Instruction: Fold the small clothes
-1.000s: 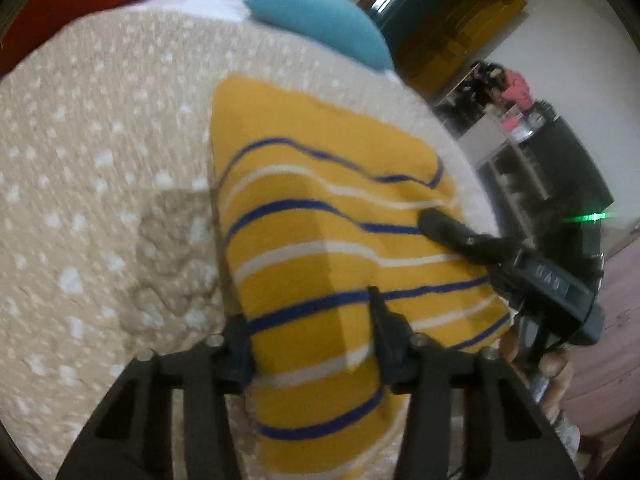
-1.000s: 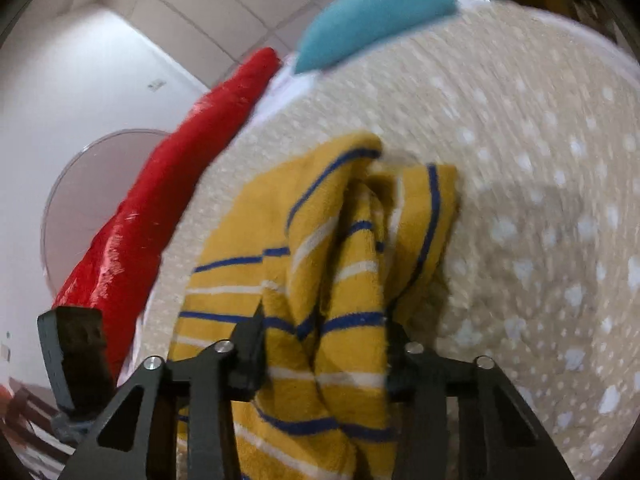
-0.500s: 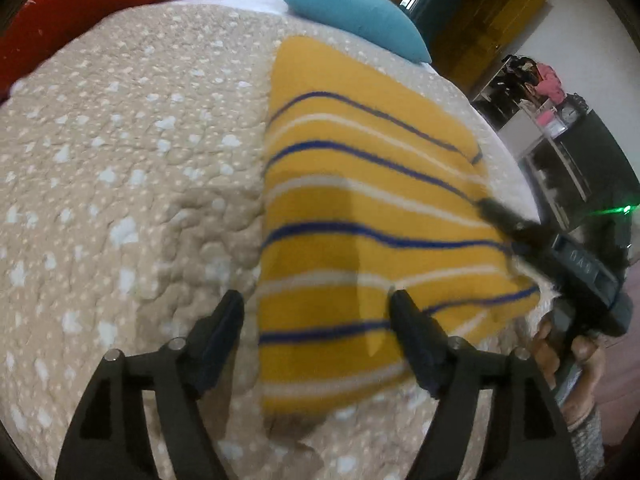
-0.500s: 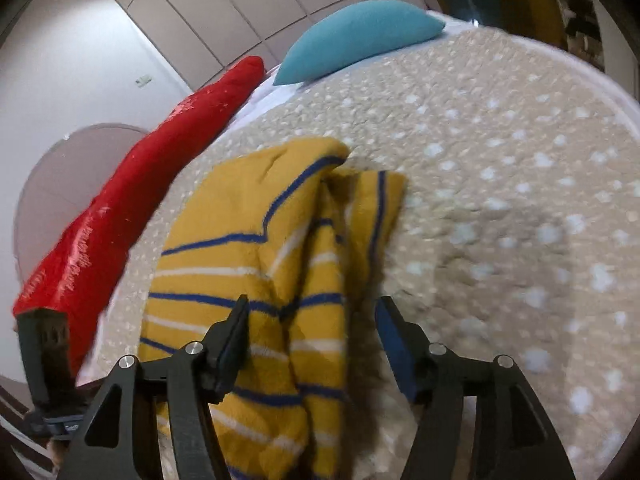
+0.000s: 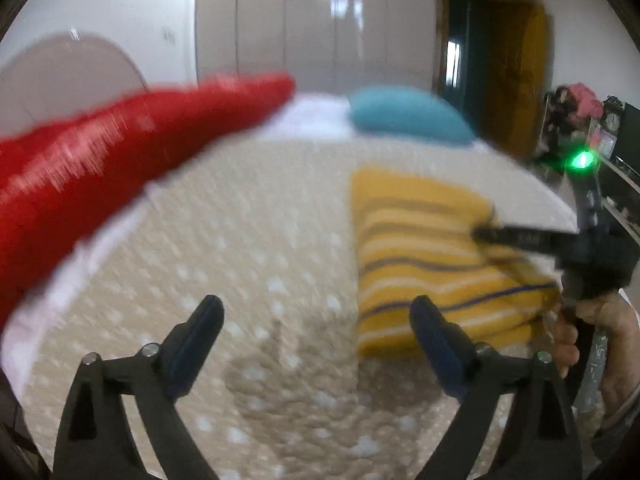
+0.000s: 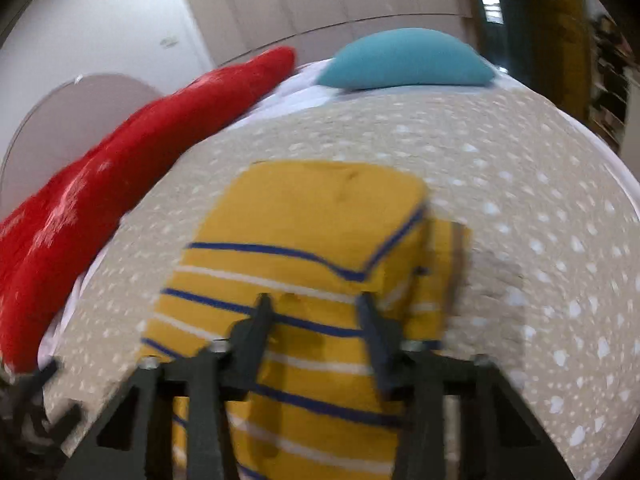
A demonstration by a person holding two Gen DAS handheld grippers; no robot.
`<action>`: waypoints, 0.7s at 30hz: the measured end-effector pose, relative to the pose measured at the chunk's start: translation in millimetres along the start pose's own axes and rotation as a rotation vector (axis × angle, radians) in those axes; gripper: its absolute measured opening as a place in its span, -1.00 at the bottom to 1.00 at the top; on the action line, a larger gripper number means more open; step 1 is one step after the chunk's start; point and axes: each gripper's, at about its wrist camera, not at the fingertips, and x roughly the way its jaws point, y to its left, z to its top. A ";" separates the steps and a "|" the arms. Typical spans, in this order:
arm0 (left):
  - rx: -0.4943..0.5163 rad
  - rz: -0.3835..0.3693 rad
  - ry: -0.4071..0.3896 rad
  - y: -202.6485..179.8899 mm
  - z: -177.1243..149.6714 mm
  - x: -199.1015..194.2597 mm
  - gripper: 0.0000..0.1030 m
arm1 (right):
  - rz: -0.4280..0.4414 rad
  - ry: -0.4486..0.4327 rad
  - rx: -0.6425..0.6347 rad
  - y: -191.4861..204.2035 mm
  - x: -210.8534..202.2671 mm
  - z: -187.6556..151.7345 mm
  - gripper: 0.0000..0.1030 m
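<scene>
A small yellow top with blue and white stripes [image 6: 320,216] lies folded on the beige dotted bedspread [image 6: 520,208]. My right gripper [image 6: 314,306] sits low over its near part. Its jaws are closing, with striped cloth lying flat between the fingertips and no pinched fold visible. In the left wrist view the same top [image 5: 424,248] lies to the right, with a finger of the right gripper [image 5: 504,236] resting on it and a hand [image 5: 596,340] behind. My left gripper [image 5: 316,312] hangs above bare bedspread left of the top. It is still opening, with nothing between its fingers.
A long red bolster [image 6: 120,168] runs along the bed's left side. A teal pillow [image 6: 404,60] lies at the head. Wardrobe doors [image 5: 312,24] stand behind the bed. Dark shelves with clutter [image 5: 580,120] are to the right, beyond the bed's edge.
My left gripper let go of the top, opened wide and swung away to the left. The bunched top now lies folded flat. My right gripper released it, then narrowed again over it.
</scene>
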 end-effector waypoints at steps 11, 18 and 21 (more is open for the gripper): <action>0.007 0.003 -0.213 -25.8 2.0 -54.7 1.00 | -0.069 -0.086 0.021 -3.3 -77.8 -45.1 -0.03; 0.025 -0.127 0.097 -38.4 -16.1 -22.5 1.00 | -0.109 -0.083 -0.017 9.6 -85.3 -96.3 0.09; 0.028 -0.128 0.150 -42.1 -23.2 -13.2 1.00 | -0.130 -0.067 -0.016 5.8 -89.3 -109.0 0.14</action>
